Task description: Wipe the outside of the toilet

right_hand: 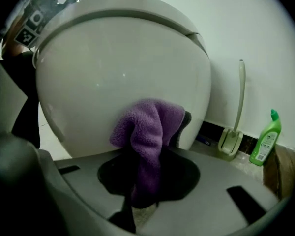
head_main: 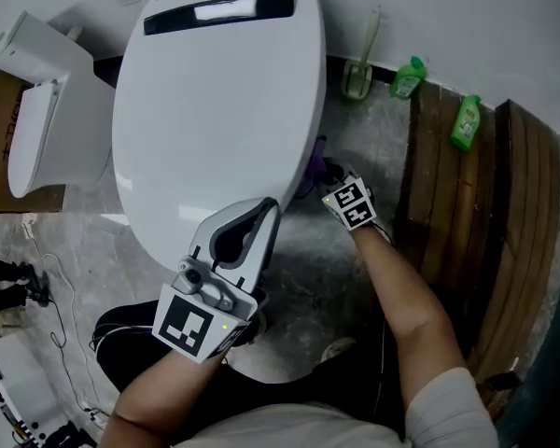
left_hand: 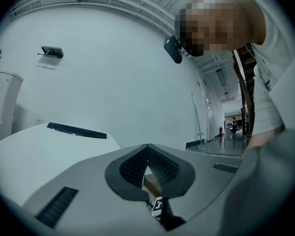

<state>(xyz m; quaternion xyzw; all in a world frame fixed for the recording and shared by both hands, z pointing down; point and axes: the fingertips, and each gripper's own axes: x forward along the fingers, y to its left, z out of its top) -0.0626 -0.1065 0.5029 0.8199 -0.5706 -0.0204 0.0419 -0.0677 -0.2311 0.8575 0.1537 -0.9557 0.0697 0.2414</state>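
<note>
The white toilet [head_main: 215, 110] has its lid down; a black strip [head_main: 219, 10] runs along the back. In the right gripper view its bowl [right_hand: 118, 77] fills the frame. My right gripper [head_main: 329, 177] is low at the bowl's right side, shut on a purple cloth [right_hand: 143, 122] that presses against the bowl wall. In the head view the cloth [head_main: 315, 164] is only a sliver under the lid's edge. My left gripper [head_main: 264, 210] hangs over the lid's front edge. Its jaws [left_hand: 147, 147] meet at the tips with nothing between them.
A toilet brush in its holder [head_main: 357, 75] and two green bottles [head_main: 409, 77] [head_main: 466, 122] stand by the wall right of the toilet. Wooden boards [head_main: 490, 241] lie at the far right. A second white toilet [head_main: 37, 119] sits to the left, with cables [head_main: 51, 287] on the floor.
</note>
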